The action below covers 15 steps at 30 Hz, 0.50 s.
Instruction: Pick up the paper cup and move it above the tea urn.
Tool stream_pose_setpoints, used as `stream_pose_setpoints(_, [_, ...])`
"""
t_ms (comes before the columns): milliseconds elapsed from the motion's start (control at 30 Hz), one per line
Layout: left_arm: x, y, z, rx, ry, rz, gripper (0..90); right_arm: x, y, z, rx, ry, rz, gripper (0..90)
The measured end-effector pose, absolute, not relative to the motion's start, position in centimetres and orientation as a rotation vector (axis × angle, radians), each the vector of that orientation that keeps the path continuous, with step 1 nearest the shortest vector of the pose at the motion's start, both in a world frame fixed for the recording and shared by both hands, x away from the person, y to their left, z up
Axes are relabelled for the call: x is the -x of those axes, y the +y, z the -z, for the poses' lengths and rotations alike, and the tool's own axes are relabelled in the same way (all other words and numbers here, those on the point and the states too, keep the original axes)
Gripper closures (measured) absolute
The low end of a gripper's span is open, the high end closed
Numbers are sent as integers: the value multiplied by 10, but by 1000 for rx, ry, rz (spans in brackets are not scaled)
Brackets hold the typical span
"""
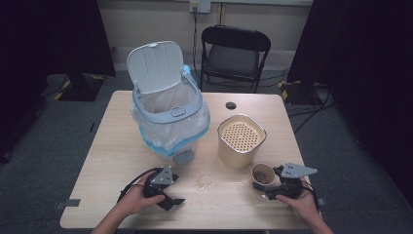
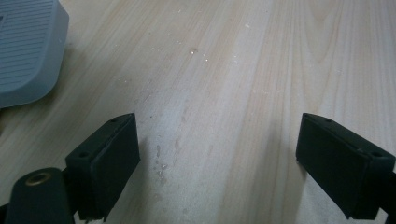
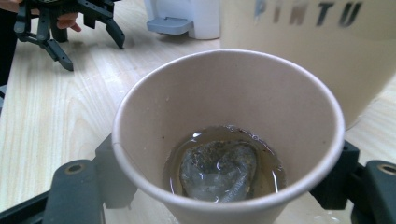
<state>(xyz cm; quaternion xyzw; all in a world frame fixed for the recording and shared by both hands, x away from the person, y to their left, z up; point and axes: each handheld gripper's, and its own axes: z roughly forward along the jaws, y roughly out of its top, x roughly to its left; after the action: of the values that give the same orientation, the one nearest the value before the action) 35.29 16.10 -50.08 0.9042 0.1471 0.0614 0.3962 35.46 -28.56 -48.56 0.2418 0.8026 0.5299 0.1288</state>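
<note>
Closest to my right gripper's camera is the paper cup, upright on the table, with a soaked tea bag lying in a shallow pool of brown liquid at its bottom. My right gripper has its jaws on either flank of the cup, and I read them as clamped on its wall, low down near the base. So the cup sits squarely between the jaws, its long axis vertical, its open mouth facing up. That is what the next move turns on: I judge that any lift has to keep that axis upright or the liquid spills.

My left gripper rests on the near left part of the table, jaws spread wide with nothing but bare wood and a few crumbs between them. It is well apart from the cup; the right hand is plainly the nearer one.

Just behind the cup stands the beige strainer bin, its perforated insert facing up. Farther left is the pedal bin, lid raised and a clear bag lining it. A folding chair stands beyond the table.
</note>
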Motion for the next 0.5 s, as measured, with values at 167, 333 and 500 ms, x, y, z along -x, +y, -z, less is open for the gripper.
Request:
stream_pose_setpoints(167, [-353, 161, 501, -2291, 374, -155, 128, -357, -288, 480, -707, 2339, -1519, 251])
stream_pose_setpoints(333, [-353, 161, 500, -2300, 374, -158, 128, -361, -291, 477, -728, 2338, -1497, 251])
stream_pose_setpoints(500, [-353, 161, 500, -2300, 373, -158, 128, -367, -297, 473, -746, 2330, -1484, 252])
